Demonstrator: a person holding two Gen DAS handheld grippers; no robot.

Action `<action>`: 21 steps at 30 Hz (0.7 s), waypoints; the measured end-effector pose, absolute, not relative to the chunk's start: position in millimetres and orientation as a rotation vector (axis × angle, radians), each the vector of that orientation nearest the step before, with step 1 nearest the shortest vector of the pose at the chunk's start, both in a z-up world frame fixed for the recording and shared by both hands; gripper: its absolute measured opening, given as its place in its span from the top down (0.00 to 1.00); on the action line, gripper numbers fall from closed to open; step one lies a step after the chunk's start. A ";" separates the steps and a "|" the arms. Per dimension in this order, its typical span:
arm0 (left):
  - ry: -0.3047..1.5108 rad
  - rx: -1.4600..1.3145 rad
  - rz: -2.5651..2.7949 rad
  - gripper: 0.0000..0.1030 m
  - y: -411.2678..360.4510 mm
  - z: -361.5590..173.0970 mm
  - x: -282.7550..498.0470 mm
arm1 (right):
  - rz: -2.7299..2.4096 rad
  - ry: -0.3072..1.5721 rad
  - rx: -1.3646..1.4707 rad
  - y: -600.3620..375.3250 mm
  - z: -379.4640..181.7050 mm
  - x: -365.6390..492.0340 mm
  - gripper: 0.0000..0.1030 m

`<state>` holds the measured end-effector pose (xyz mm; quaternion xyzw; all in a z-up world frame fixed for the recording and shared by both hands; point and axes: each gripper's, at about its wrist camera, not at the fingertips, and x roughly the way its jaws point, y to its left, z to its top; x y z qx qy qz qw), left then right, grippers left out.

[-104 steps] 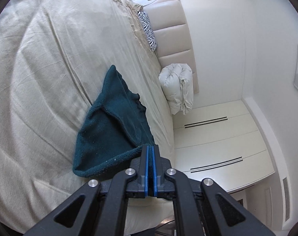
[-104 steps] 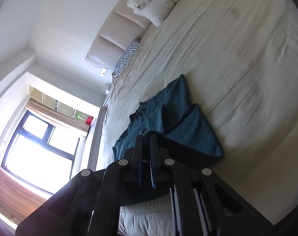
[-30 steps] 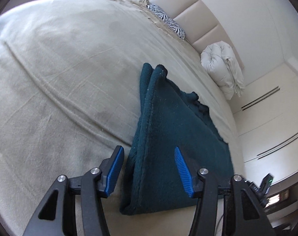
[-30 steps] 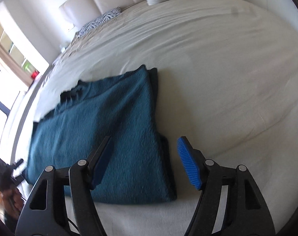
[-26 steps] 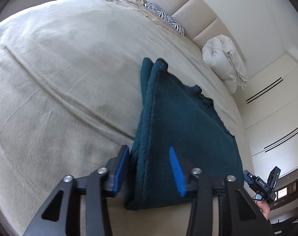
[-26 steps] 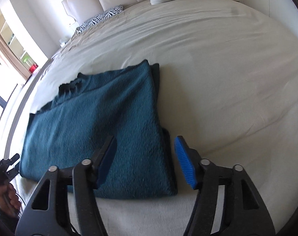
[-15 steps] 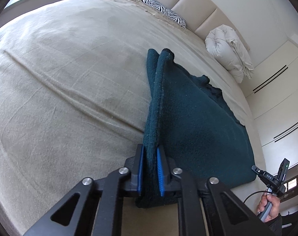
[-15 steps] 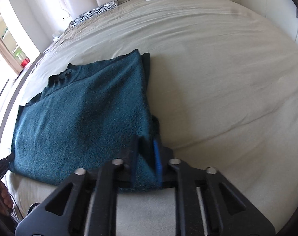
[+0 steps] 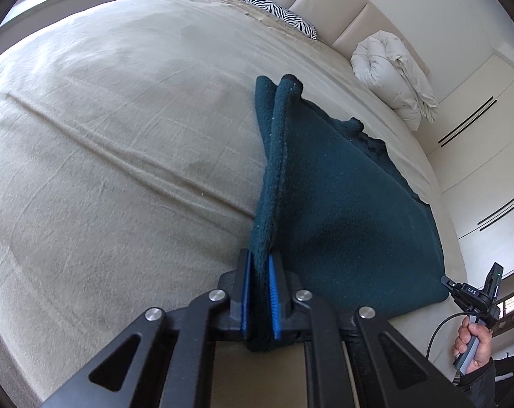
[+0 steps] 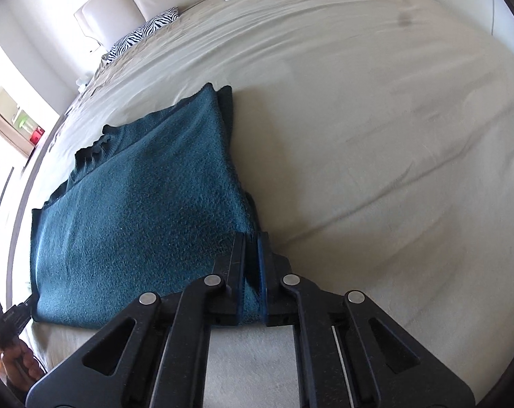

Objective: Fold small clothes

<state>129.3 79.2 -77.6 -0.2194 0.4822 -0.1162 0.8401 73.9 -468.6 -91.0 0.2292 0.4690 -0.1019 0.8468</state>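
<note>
Your left hand-held gripper [image 9: 259, 284] is clamped on one near corner of the dark teal, thick knitted garment [image 9: 341, 210], which lies part-folded on the beige bed sheet [image 9: 121, 136] near the bed's front edge. Your right hand-held gripper [image 10: 251, 272] is clamped on the other near corner; both jaws have just closed with cloth between them.

Risks: each grip bites only the corner, so thick stacked layers may slip out or separate on lifting. Uneven lifting would skew the fold. Dragging could rumple the sheet.

Writing: the small black device [image 9: 474, 297] in the hand [image 9: 474, 350] reads "DAS". No other legible marks.
</note>
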 end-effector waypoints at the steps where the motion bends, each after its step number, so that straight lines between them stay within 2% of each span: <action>1: 1.020 -0.462 -0.246 0.89 79.2 -77.8 129.3 | -0.214 0.994 0.501 -471.5 -94.5 73.7 0.95; 9: 1.012 -0.469 -0.248 0.89 80.9 -78.2 123.9 | -0.207 1.020 0.501 -473.3 -98.9 80.6 0.93; 11: 1.005 -0.509 -0.258 0.84 86.4 -76.3 122.9 | -0.204 1.019 0.547 -476.6 -96.0 78.5 0.91; 13: 1.004 -0.532 -0.240 0.80 92.4 -71.6 122.6 | -0.220 0.997 0.574 -479.0 -87.0 74.5 0.85; 17: 0.929 -0.485 -0.209 0.76 93.4 -36.7 120.0 | -0.256 0.919 0.556 -477.3 -56.5 70.9 0.84; 18: 0.904 -0.464 -0.214 0.75 88.3 -23.8 122.9 | -0.253 0.898 0.549 -474.2 -46.8 73.9 0.84; 19: 0.890 -0.450 -0.219 0.67 83.4 -16.5 126.0 | -0.242 0.883 0.553 -471.3 -39.6 77.8 0.84; 20: 0.870 -0.423 -0.230 0.59 73.9 -5.5 133.3 | -0.212 0.869 0.566 -466.0 -32.3 84.9 0.81; 21: 0.856 -0.403 -0.238 0.56 65.8 0.8 140.3 | -0.176 0.860 0.578 -460.5 -27.4 93.0 0.74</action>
